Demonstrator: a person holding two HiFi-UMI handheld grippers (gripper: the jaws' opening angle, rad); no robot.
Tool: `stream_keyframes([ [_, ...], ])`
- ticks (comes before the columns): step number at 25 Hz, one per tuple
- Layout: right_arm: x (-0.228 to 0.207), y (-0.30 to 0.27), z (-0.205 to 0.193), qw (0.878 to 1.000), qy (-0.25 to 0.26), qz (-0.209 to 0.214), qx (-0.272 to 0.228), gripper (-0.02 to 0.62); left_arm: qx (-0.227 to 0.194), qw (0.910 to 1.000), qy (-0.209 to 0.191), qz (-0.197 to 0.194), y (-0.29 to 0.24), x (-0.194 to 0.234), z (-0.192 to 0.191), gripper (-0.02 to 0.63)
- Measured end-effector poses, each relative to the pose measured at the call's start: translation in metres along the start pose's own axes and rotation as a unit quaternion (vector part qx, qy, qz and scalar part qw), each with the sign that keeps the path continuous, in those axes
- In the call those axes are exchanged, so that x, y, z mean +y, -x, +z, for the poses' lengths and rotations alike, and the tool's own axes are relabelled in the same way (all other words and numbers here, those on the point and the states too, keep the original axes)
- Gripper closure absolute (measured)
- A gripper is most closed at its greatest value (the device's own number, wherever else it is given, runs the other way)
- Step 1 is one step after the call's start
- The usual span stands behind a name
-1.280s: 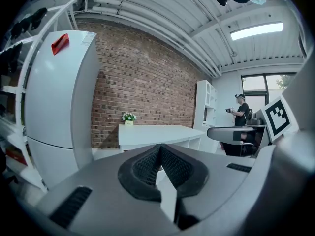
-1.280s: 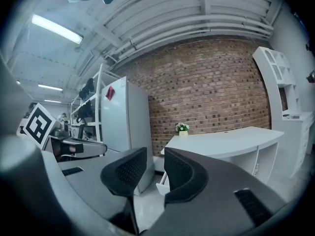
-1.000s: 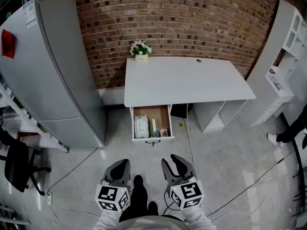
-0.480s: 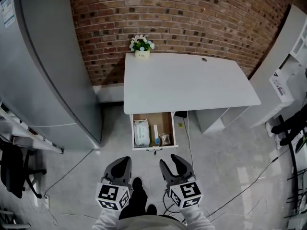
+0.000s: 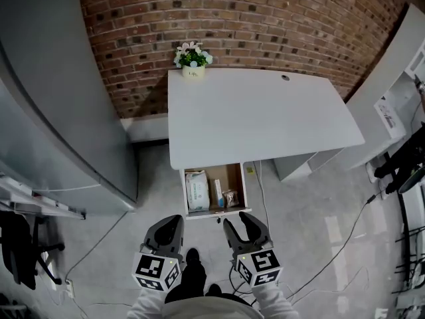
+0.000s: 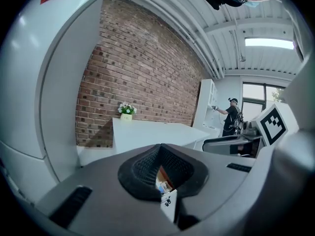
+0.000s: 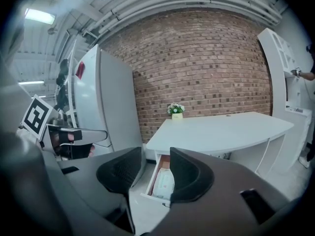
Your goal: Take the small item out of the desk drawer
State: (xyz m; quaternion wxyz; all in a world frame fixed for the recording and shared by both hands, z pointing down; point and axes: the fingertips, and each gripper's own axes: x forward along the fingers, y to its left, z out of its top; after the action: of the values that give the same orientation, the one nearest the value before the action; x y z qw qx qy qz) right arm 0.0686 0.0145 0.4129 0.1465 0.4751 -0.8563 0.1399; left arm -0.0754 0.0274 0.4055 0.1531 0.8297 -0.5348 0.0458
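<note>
Head view: the person stands in front of a white desk (image 5: pixel 259 115), with both grippers held low and well short of it. The drawer (image 5: pixel 214 212) under the desk's left end is already pulled out. It holds a white soft pack (image 5: pixel 197 191) on the left, a slim box (image 5: pixel 218 194) in the middle, and the small item (image 5: pixel 230 198) on the right near the front corner. It is too small to tell what it is.

The left gripper (image 5: pixel 171 221) has its jaws drawn together with only a slit between them, holding nothing. The right gripper (image 5: pixel 237 221) has its jaws apart; they have just been opening, and nothing is between them. In the right gripper view the drawer shows through the gap.

The step looks like the approach, with the reach not yet made. Next, the right gripper likely needs to drop into the drawer's right side, straddle the small item clear of the slim box and the drawer wall, then close and lift. A flower pot (image 5: pixel 192 55) sits at the desk's back edge, out of the way.
</note>
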Motion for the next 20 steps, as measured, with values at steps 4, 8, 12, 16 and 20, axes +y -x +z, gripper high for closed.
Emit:
stream_keyframes([
  [4,-0.005,-0.019,-0.001,1.000,-0.003,-0.009,0.009,0.405,0.009,0.9999,0.002,-0.012,-0.016,0.013,-0.002,0.589],
  [8,-0.011,-0.034,-0.004,1.000,-0.007,-0.015,0.017,0.405,0.013,0.9997,0.003,-0.020,-0.029,0.022,-0.003,0.588],
  [12,-0.015,-0.046,-0.004,0.999,-0.007,-0.018,0.026,0.405,0.019,0.9994,0.004,-0.028,-0.041,0.028,0.000,0.588],
  [16,-0.021,-0.055,-0.007,0.999,-0.010,-0.019,0.032,0.405,0.024,0.9991,0.002,-0.035,-0.051,0.027,-0.001,0.588],
  [20,-0.028,-0.069,-0.016,0.999,-0.014,-0.013,0.043,0.405,0.033,0.9988,0.003,-0.037,-0.061,0.029,-0.009,0.588],
])
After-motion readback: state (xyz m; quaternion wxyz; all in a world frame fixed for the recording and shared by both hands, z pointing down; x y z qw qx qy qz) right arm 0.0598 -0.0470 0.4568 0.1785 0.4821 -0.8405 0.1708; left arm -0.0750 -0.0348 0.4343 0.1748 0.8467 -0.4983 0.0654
